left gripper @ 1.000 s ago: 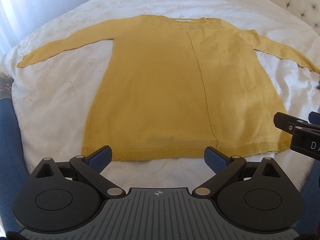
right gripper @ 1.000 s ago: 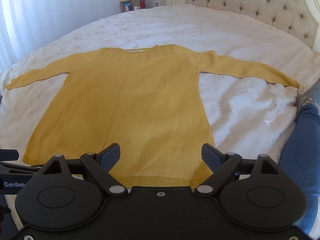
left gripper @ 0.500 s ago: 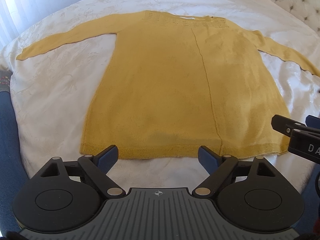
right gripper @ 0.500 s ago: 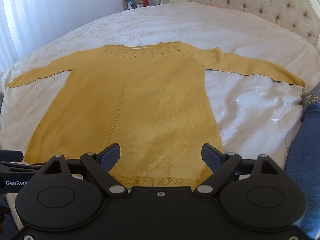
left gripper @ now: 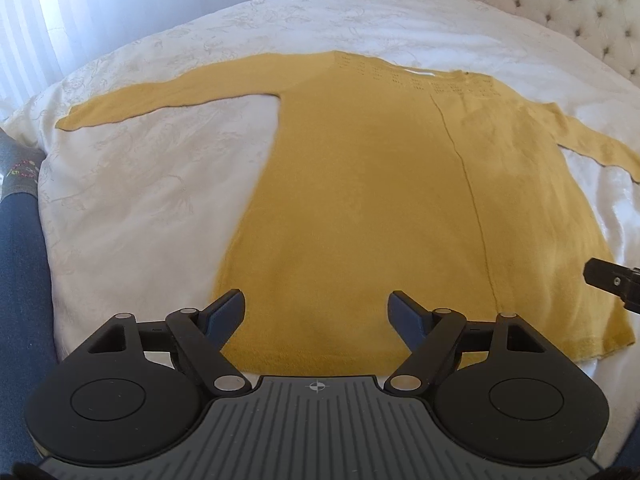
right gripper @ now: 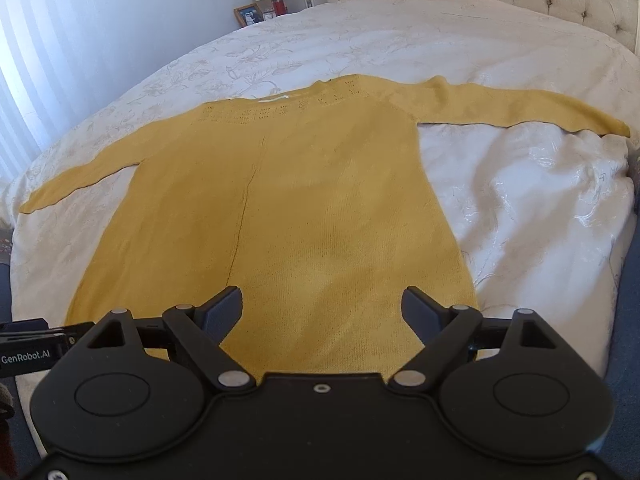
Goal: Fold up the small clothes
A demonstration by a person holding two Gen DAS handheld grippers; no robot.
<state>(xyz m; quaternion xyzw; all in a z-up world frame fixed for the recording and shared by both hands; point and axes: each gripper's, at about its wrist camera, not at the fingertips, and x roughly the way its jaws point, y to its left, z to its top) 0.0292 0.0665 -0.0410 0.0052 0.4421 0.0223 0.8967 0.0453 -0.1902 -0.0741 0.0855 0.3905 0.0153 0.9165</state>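
sweater (left gripper: pixel 372 208): yellow, flat on white bed (left gripper: pixel 132 208), sleeves spread
left gripper (left gripper: pixel 316 314): over hem, jaws closing, gripping nothing
right gripper (right gripper: pixel 322 310): over hem, jaws closing, gripping nothing

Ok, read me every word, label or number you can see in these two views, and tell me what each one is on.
"GenRobot.AI": white print on the left gripper's black body, at the left edge of the right wrist view.
Photo frame by the wall: too small to read, if it has text.
Sweater: no readable label.
Right gripper: no print visible.
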